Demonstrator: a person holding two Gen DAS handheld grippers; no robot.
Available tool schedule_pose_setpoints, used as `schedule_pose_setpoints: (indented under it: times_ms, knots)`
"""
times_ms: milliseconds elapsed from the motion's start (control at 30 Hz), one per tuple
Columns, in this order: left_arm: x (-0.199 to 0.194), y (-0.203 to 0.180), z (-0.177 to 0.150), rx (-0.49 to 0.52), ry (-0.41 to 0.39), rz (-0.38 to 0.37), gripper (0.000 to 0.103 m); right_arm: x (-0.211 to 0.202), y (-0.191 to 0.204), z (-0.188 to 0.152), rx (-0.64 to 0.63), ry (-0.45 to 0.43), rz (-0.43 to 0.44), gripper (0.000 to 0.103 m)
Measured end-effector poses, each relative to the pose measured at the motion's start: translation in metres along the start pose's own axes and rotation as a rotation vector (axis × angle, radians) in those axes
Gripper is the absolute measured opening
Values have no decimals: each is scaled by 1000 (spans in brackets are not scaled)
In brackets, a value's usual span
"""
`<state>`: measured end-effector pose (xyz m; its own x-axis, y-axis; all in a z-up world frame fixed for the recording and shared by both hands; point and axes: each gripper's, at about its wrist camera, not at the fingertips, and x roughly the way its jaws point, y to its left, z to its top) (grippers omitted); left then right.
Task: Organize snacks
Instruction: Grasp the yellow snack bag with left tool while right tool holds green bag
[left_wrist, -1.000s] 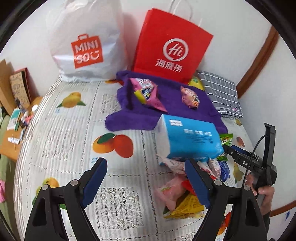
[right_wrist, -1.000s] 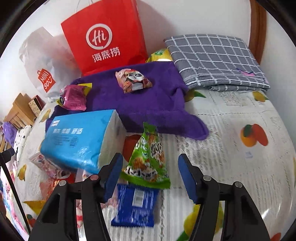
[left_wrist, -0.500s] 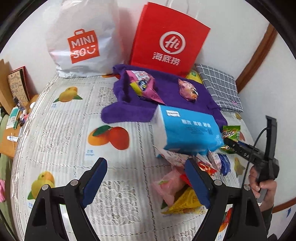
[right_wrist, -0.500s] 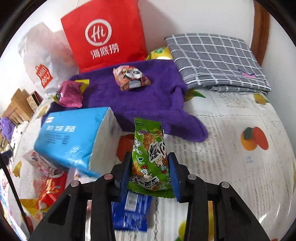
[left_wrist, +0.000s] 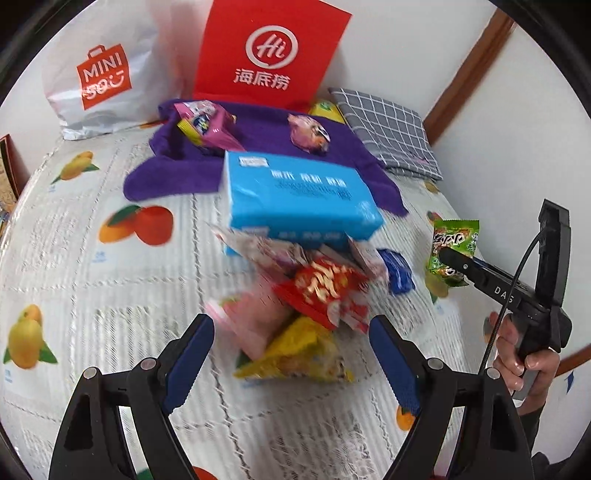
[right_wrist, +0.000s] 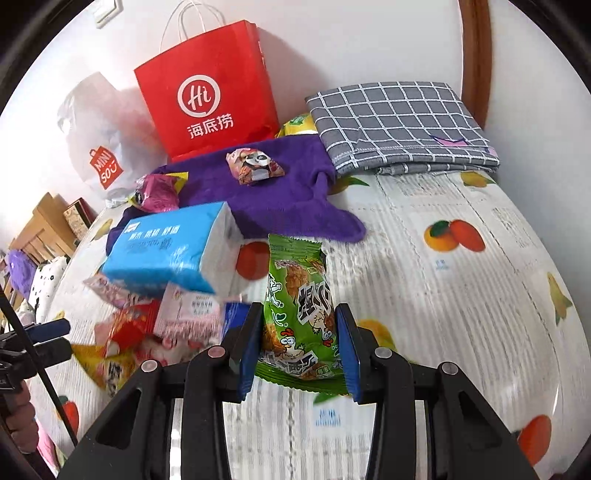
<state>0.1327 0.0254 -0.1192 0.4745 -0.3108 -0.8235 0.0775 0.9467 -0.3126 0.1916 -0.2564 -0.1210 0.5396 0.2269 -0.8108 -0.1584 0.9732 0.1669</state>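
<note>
Right hand-held gripper clamped on the green snack packet; left one spread apart, nothing in it.

Your right hand-held gripper (right_wrist: 300, 345) has both blue pads pressed on the sides of the green snack packet (right_wrist: 297, 314), which is lifted clear of the surface (right_wrist: 443, 295); the jaws closed on it within the last second. Your left hand-held gripper (left_wrist: 291, 354) hangs wide apart above the snack pile (left_wrist: 314, 295), touching none of it: red, pink and yellow packets, partly blurred. A blue tissue pack (left_wrist: 295, 199) lies on the pile's far edge. Beyond it, the purple towel (right_wrist: 280, 192) carries a panda-print packet (right_wrist: 255, 164) and a pink packet (right_wrist: 157, 192). Behind the towel, a red paper bag (right_wrist: 210, 92) and a white Miniso bag (left_wrist: 99, 77) stand against the wall. A grey checked cloth (right_wrist: 399, 125) is folded just right of the towel.
</note>
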Motion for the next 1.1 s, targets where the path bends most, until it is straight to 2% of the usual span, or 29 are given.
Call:
schedule_pose_setpoints:
  times_ms: [233, 400, 633, 733, 867, 1100]
  knots:
    - [18, -5, -16, 5, 22, -13, 85, -14, -5, -18, 15, -11, -1, 39]
    - [29, -13, -17, 44, 27, 13, 85, -19, -6, -28, 20, -14, -13, 39]
    - [38, -29, -18, 111, 28, 87, 83, -20, -7, -36, 31, -7, -5, 39]
    - [39, -31, -20, 126, 22, 115, 78, -18, -7, -39, 22, 1, -14, 39]
    - [38, -29, -22, 124, 24, 110, 70, -13, -7, -44, 10, 24, -8, 39]
    - [38, -26, -24, 122, 17, 105, 67, 1, -8, -50, 4, 68, -9, 39]
